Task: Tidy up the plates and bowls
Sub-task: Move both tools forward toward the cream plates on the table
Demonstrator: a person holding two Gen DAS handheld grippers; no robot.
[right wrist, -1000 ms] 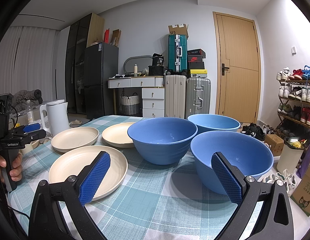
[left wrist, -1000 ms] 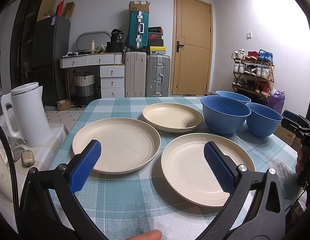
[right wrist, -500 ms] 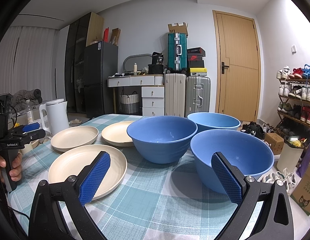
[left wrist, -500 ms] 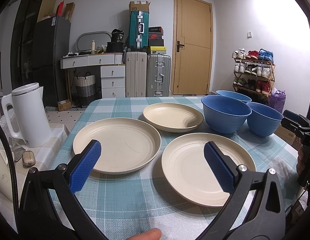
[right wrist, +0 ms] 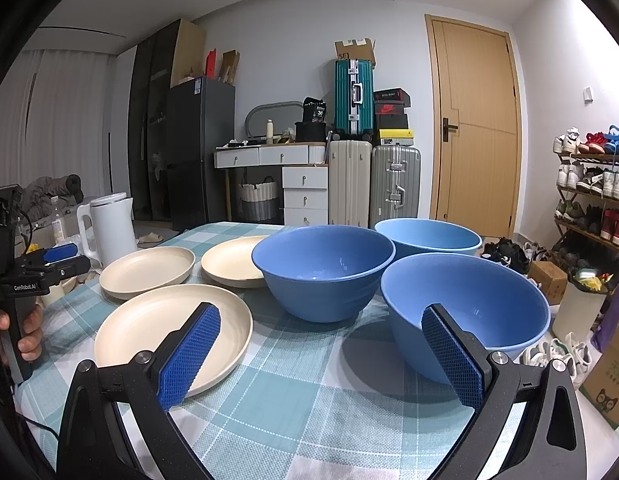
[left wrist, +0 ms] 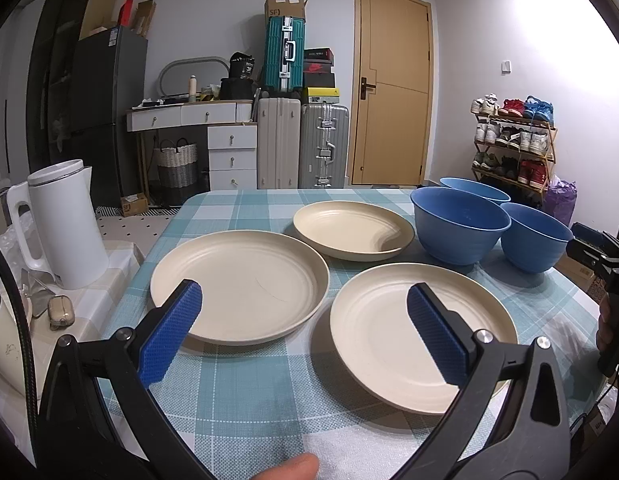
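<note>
Nothing has shifted: our left hand-held gripper and right hand-held gripper hover released over the table, where stiff, light-looking plates and smooth bowls want rim grips.

You have three cream plates on the checked table. Beside them, you have three blue bowls and one white kettle.
</note>
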